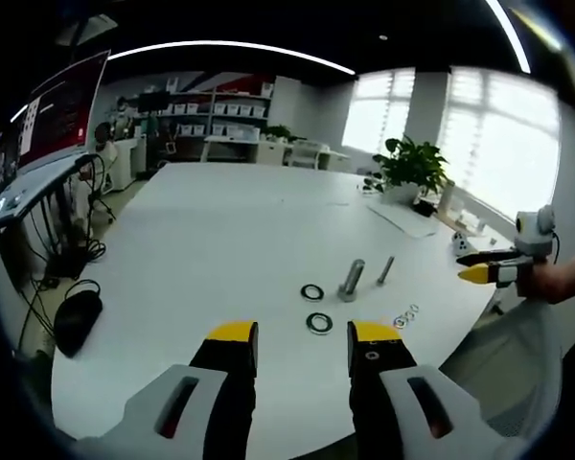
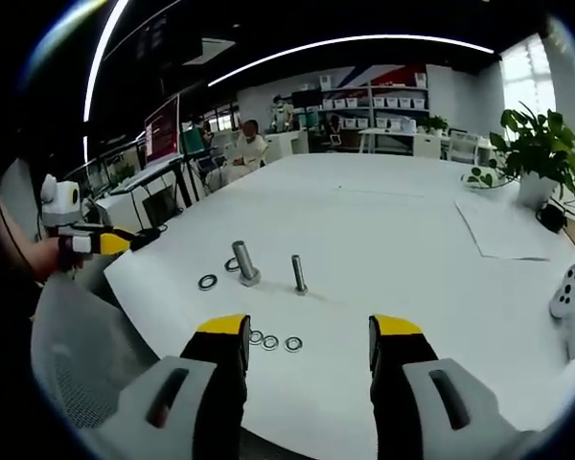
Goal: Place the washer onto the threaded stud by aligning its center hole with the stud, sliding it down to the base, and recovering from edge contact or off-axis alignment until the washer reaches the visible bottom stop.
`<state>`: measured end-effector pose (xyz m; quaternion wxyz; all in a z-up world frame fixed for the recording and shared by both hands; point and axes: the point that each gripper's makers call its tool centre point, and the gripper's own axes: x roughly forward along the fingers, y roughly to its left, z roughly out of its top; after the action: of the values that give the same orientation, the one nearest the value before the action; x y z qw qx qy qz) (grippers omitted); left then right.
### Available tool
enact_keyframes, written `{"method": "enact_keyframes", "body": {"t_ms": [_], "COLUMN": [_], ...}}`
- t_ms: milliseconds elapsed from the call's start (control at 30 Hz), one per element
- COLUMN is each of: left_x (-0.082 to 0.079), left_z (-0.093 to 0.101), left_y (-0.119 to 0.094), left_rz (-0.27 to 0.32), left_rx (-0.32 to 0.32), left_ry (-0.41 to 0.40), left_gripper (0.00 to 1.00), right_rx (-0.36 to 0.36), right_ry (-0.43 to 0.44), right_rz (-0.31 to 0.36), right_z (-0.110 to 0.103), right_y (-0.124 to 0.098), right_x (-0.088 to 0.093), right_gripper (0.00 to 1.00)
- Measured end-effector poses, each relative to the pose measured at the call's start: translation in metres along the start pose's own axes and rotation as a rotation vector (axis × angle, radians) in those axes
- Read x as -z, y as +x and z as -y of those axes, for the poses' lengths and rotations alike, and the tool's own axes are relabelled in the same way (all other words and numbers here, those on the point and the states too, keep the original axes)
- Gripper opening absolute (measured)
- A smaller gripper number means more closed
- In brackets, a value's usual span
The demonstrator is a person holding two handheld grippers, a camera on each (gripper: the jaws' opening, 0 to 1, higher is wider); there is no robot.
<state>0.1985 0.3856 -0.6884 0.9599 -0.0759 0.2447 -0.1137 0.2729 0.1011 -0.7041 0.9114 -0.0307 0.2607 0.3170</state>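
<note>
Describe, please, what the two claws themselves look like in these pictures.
Both match. The left claw and right claw each have two black jaws capped with yellow tips, rising from light grey housings with dark slots. Seen across the table, the right claw shows the same yellow tip.

A matt white table (image 1: 201, 249) carries two upright dull grey metal studs, a thick one (image 1: 351, 280) and a thin one (image 1: 385, 269), amid shiny metal washers (image 1: 318, 323), while gripper jaws look like black plastic tipped with glossy yellow.
</note>
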Motion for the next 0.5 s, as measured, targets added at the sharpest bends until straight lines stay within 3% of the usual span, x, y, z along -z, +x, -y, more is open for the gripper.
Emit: {"method": "enact_keyframes", "body": {"t_ms": [500], "left_x": [0.0092], "left_z": [0.0014], "left_y": [0.0052], "left_rz": [-0.024], "left_rx": [0.009], "left_ry": [0.007], "left_gripper": [0.35], "right_rx": [-0.003], "right_ry": [-0.008], "right_rz": [-0.03], "right_z": [-0.001], "right_y": [0.0045], "right_x": [0.0089], "right_gripper": [0.52]}}
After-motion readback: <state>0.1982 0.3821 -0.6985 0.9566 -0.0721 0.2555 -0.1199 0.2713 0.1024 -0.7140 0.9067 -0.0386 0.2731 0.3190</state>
